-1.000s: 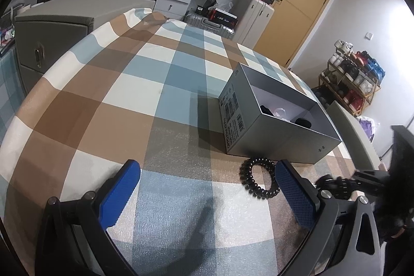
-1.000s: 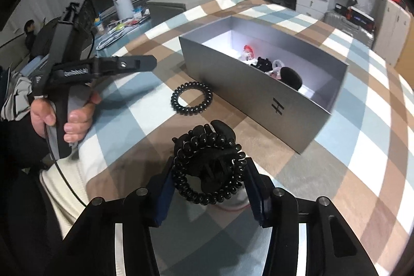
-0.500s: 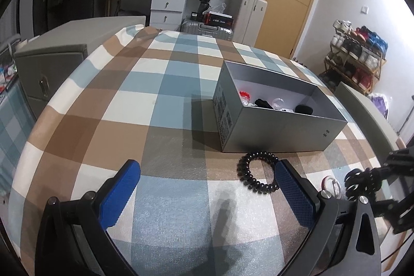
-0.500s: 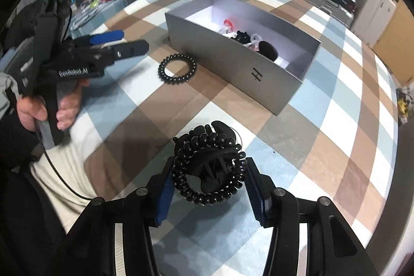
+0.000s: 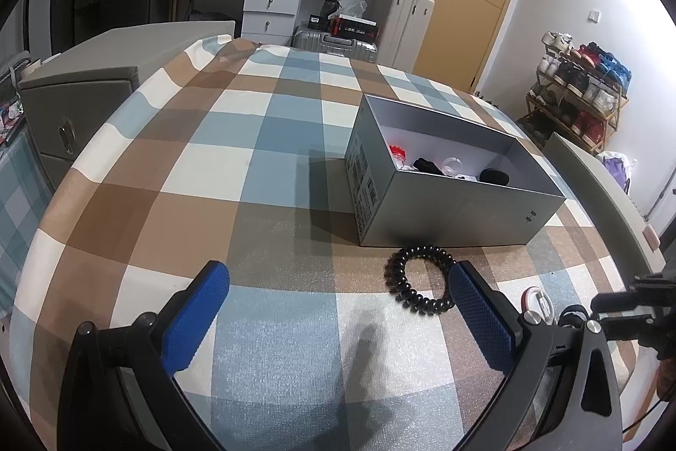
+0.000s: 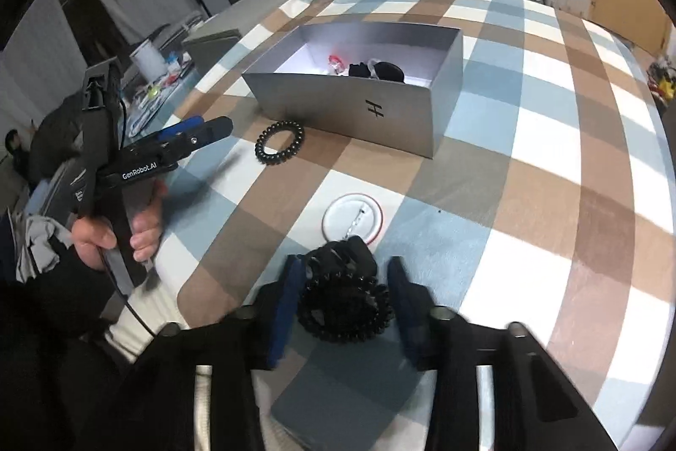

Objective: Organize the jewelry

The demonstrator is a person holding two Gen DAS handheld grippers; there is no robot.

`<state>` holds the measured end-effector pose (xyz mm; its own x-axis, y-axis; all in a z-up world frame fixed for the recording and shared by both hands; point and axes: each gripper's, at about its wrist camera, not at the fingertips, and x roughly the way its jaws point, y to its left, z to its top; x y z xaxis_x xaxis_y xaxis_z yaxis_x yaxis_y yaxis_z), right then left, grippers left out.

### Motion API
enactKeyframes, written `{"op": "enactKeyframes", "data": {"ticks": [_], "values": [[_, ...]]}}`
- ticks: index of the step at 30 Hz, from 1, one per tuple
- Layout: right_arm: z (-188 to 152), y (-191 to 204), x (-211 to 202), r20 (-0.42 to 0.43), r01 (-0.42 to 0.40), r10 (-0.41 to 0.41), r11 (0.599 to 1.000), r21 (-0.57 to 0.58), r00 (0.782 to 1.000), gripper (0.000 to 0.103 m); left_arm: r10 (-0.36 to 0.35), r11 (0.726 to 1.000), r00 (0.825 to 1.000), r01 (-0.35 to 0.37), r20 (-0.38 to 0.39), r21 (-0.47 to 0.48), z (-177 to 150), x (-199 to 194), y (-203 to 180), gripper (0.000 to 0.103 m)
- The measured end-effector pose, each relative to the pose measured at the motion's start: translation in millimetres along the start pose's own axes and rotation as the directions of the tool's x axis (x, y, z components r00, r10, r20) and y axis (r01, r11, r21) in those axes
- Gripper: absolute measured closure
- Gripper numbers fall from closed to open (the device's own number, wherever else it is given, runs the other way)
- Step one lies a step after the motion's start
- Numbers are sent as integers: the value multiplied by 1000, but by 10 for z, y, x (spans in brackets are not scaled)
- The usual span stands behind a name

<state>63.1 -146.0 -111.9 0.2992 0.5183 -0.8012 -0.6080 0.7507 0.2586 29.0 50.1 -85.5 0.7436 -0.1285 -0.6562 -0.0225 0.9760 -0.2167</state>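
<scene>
Right gripper is clamping a black beaded hair clip between its blue pads, hovering above the checked tablecloth. Left gripper is sitting with its jaws spread wide and holding nothing. A black coil hair tie is lying just beside the near wall of the grey box. A round white badge is lying near the clip.

Matt grey cardboard box, glossy plastic coil tie

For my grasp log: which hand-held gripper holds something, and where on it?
Right hand-held gripper pinches the black coiled hair tie bundle by its sides; left hand-held gripper holds nothing.
</scene>
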Motion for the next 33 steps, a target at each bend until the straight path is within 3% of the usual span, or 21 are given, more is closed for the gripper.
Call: {"op": "enactKeyframes", "data": {"ticks": [5,7,10,15,25,29,30,31,33], "values": [[-98,14,-42,60,-10,9,1000,15,998,69,7,1000,1000,-7,7,9,-13,-16,-25,2],[-159,21,-72,72,4,-5,1000,18,997,56,8,1000,1000,-8,4,13,-13,-11,-34,2],[-288,57,-71,88,-5,4,1000,11,996,48,11,1000,1000,-11,2,20,-11,-1,-50,2],[-399,129,8,119,2,-2,1000,1,993,41,28,999,1000,-28,4,46,-17,-3,-103,2],[-293,78,113,110,69,-64,997,-46,992,35,50,995,999,-50,3,82,-26,9,-159,2],[-277,58,170,81,44,-38,996,-71,996,35,52,995,999,-52,-3,85,-23,15,-166,2],[-283,68,160,84,45,-38,996,-82,996,39,53,995,999,-52,-4,85,-23,15,-167,2],[-294,71,147,84,36,-29,996,-85,996,49,53,995,999,-52,-3,85,-24,12,-168,2],[-320,82,104,83,28,-22,996,-79,996,54,53,995,999,-53,-1,83,-23,13,-172,2]]}}
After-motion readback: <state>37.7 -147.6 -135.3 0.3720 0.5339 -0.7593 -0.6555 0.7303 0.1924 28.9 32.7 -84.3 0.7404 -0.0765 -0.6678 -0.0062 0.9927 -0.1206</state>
